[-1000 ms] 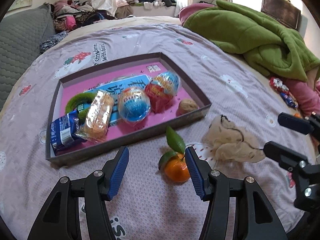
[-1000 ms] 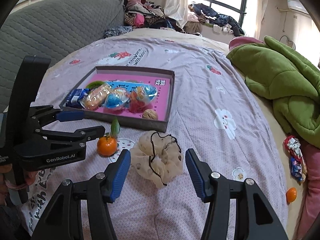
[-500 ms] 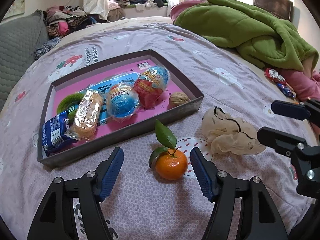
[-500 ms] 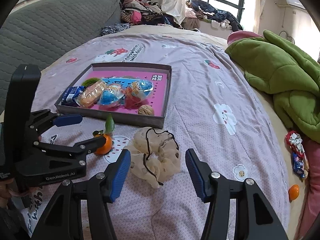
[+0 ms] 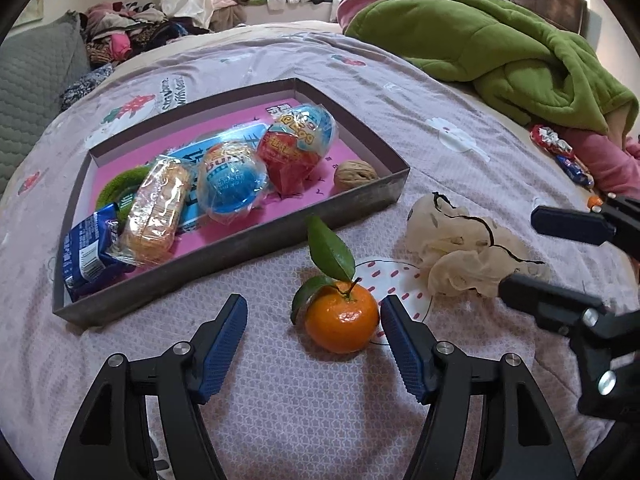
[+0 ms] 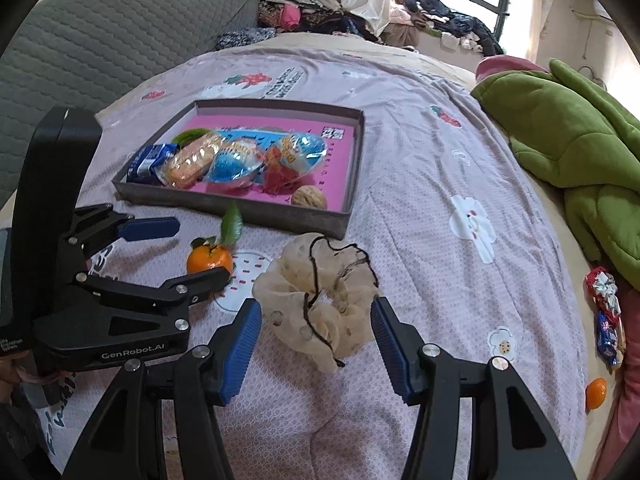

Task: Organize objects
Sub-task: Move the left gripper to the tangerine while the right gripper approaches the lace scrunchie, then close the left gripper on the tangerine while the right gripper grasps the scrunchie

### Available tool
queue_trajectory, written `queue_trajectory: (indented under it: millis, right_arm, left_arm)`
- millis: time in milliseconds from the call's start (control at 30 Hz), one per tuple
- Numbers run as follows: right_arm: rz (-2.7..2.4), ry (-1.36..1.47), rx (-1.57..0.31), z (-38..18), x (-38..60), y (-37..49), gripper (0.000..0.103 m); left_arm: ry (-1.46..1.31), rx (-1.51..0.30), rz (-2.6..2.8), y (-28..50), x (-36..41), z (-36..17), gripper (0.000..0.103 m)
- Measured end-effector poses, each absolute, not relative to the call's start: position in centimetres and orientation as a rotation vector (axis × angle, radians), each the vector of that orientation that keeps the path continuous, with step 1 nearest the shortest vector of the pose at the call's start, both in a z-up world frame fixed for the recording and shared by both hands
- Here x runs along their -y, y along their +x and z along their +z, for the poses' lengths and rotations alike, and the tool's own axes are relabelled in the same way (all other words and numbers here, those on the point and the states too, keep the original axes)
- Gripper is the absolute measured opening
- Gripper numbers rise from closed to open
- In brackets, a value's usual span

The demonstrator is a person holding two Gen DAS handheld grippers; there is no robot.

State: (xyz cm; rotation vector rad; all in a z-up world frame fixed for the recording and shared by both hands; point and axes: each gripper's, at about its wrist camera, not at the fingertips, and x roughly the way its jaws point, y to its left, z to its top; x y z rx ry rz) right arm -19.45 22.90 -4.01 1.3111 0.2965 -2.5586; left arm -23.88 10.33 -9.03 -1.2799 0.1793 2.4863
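An orange tangerine (image 5: 342, 322) with green leaves lies on the lilac bedsheet, just in front of the grey tray (image 5: 240, 264). My left gripper (image 5: 313, 308) is open around the tangerine, which sits close to the right finger; no pad presses on it. A cream scrunchie (image 6: 320, 300) with a black cord lies to the tangerine's right. My right gripper (image 6: 316, 307) is open with the scrunchie between its fingertips. The tray (image 6: 280, 216) holds wrapped snacks, two toy eggs and a walnut (image 5: 355, 174). Each gripper shows in the other view: the right gripper (image 5: 518, 250), the left gripper (image 6: 200, 251).
A green blanket (image 5: 500, 52) is heaped at the right of the bed. Candy wrappers (image 6: 606, 320) and a second small tangerine (image 6: 596, 392) lie near the right edge. A grey quilted headboard (image 6: 120, 40) and a pile of clothes (image 6: 320, 12) stand behind.
The left jaws have widened and come nearer to the tangerine, which now lies between the fingertips. The right gripper has edged in around the scrunchie.
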Motion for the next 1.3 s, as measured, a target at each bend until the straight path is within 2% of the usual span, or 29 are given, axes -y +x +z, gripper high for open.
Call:
queue_trajectory:
  millis: [300,367,400,533,667,733,933,1300]
  right_arm:
    - [-2.558,1.335,-0.420,-6.1,-21.9,-20.5,0.056]
    - [-2.555,1.338,-0.420,-6.4,-21.9,-20.8,0.056]
    - [-2.557,1.342,-0.425,-6.6,-21.8,-20.9,0.055]
    - [-2.572,1.349,-0.427,-6.9,-22.0,-21.4,0.041]
    - [-2.570,1.347,-0.359,-6.7,-22.5,-21.7,0.026]
    - [-2.564,1.348,-0.338,-6.6,-22.6,-21.8,0.023]
    - [-2.559,1.337,-0.278,-6.0,-23.0,-21.8,0.018]
    - [-2.582,1.241,-0.148,-3.9,-23.5,-21.4,0.017]
  left_arm:
    - [-1.274,-0.178,2.473,-24.2,-10.6,-9.7,0.070]
    - [-1.278,-0.170,2.467,-24.2,-10.6,-9.9,0.067]
    - [-1.280,-0.167,2.467,-24.3,-10.6,-10.0,0.062]
    - [-1.271,-0.149,2.449,-24.1,-10.8,-10.0,0.047]
    - [-1.256,-0.177,2.446,-23.9,-11.3,-10.0,0.043]
    - [-1.253,-0.176,2.444,-23.8,-11.3,-10.0,0.040]
    - [-1.253,-0.182,2.453,-23.8,-11.3,-9.9,0.040]
    - [-1.217,-0.165,2.490,-23.4,-10.6,-7.6,0.040]
